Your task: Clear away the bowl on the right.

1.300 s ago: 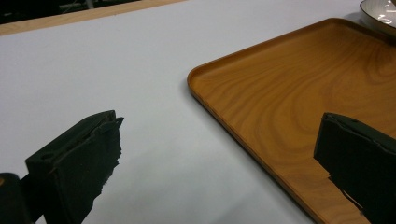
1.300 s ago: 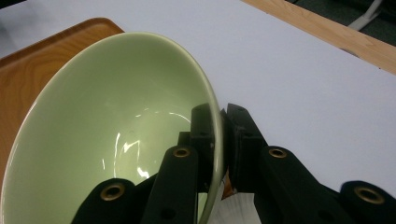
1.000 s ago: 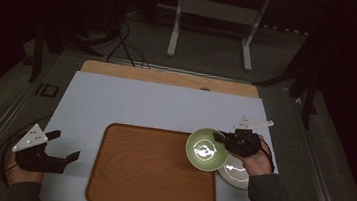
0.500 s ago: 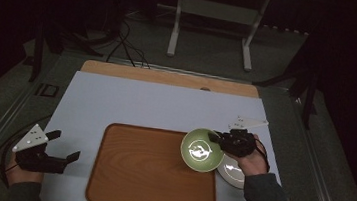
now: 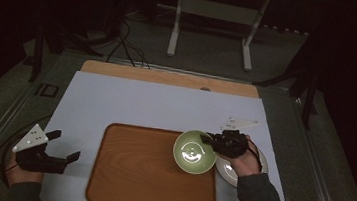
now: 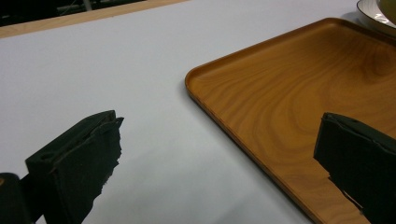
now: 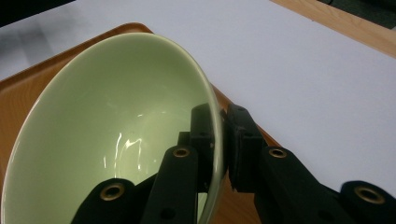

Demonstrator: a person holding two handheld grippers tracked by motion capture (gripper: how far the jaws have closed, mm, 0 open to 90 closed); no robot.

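Since a second ago the green bowl (image 5: 194,151) has travelled leftward off the white plate (image 5: 252,171) and now hangs over the right edge of the wooden tray (image 5: 133,176), while the left tongs (image 5: 63,146) have stayed put on the worktop (image 5: 131,100).

Right tongs (image 7: 223,140) are pinched onto the bowl's rim, one jaw inside and one outside, carrying it tilted. Left tongs stand wide open, holding nothing, just beside the tray's left edge.

That rim grip looks like the weak point: glazed ware held at one spot could swing or slide out if the hand jerks or lowers quickly. A drop from here would probably strike the tray's raised lip or clip the plate beside it.
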